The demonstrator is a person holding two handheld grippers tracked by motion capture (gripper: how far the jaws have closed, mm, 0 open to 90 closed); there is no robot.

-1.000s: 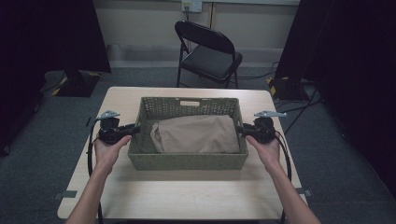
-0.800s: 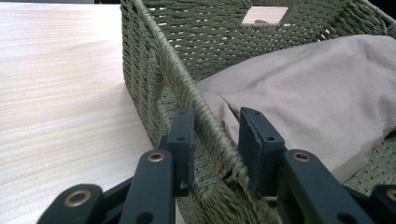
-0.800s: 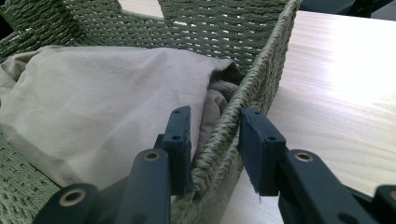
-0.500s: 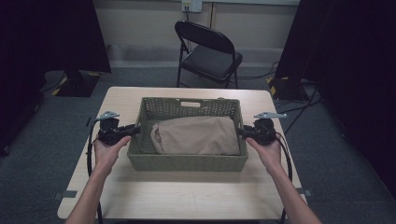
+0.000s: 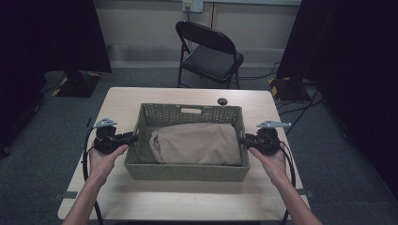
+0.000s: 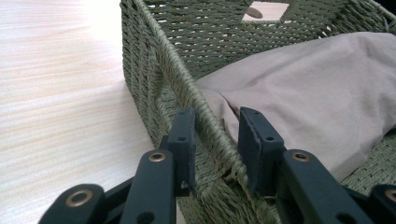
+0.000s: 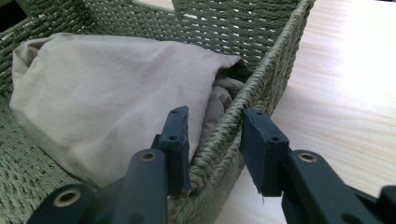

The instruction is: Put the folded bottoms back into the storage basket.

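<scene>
Inside green woven basket (image 5: 187, 169), probably folded beige cloth (image 5: 197, 143); both hand-held grippers (image 6: 215, 135) (image 7: 215, 135) apart astride rim.

Bare table (image 5: 187, 199) around basket (image 5: 187, 171), seemingly.

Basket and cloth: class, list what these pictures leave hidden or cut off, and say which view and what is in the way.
- Basket floor: high view, covered mostly by the tan cloth.
- What the cloth is, or wraps: its folds hide it in all views.
- Basket's near corners: cut off by the bottom edge in both gripper views.
- Left gripper, pad contact with the rim: left gripper view, a gap shows on one side; grip unclear.
- Right gripper: the same.
</scene>
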